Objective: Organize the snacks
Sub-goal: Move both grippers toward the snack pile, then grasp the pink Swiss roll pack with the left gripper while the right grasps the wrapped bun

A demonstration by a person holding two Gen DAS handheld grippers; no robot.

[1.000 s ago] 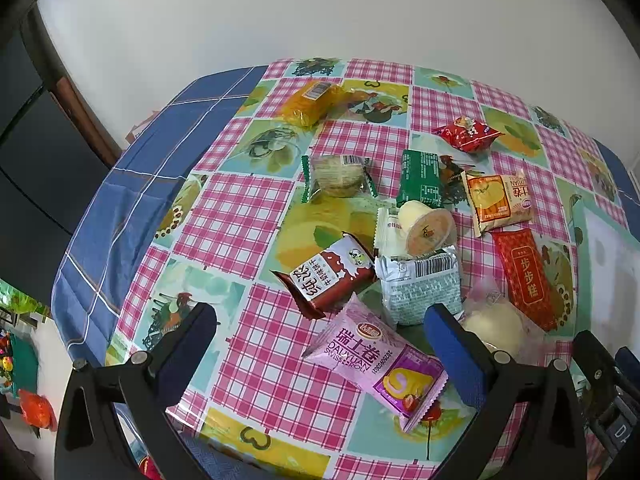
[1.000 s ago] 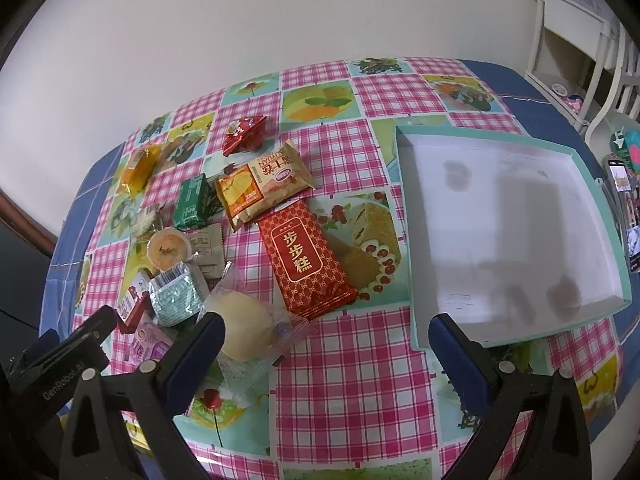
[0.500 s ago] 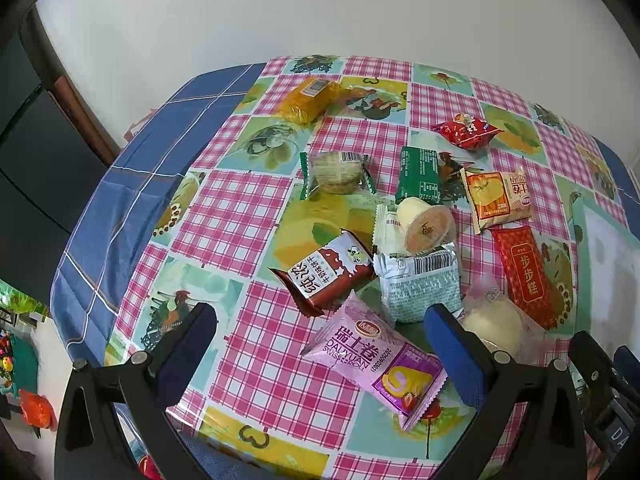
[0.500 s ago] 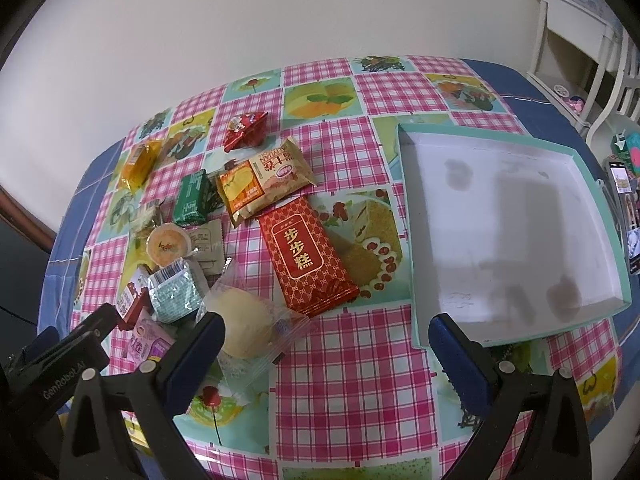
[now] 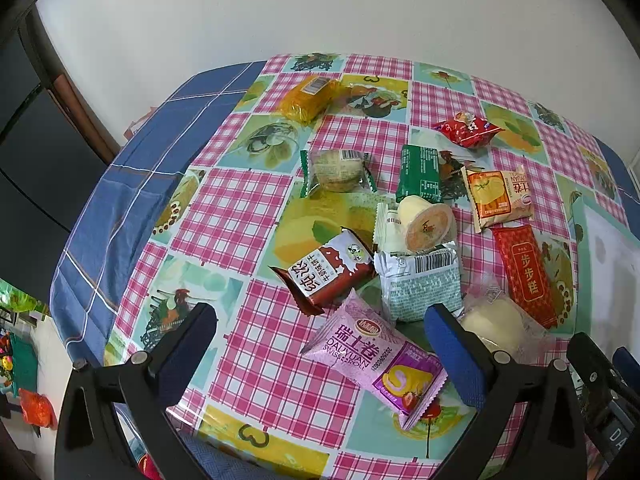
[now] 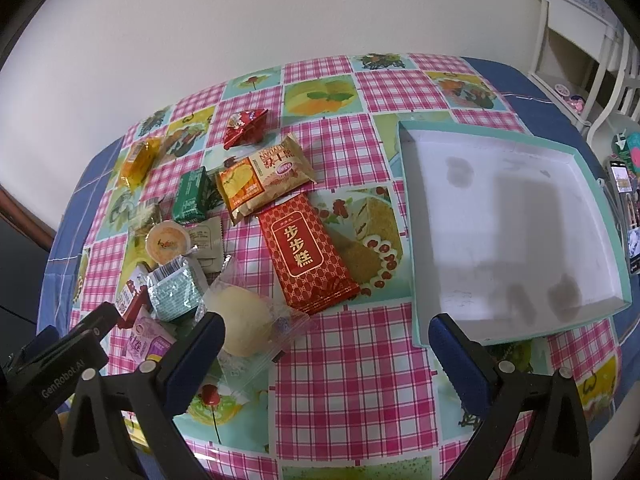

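Several wrapped snacks lie scattered on a checked tablecloth (image 5: 240,216). My left gripper (image 5: 320,340) is open above the near edge, with a pink Swiss roll pack (image 5: 372,354) between its fingers but not touched. Beyond it lie a maroon milk snack (image 5: 324,272), a silver-green pack (image 5: 420,280) and a jelly cup (image 5: 426,224). My right gripper (image 6: 326,346) is open and holds nothing. A clear-wrapped pale bun (image 6: 244,320) sits by its left finger, a red cake pack (image 6: 304,252) farther ahead. A shallow teal-rimmed box (image 6: 404,216) with a white inside lies to the right.
Farther back lie an orange pack (image 6: 264,176), a green pack (image 6: 192,196), a red candy bag (image 6: 244,126) and a yellow pack (image 6: 140,160). A white wall stands behind the table. White furniture (image 6: 576,32) is at the far right. The left gripper (image 6: 60,360) shows at the lower left.
Both views have shifted only slightly; the grippers stay open and no snack has moved.
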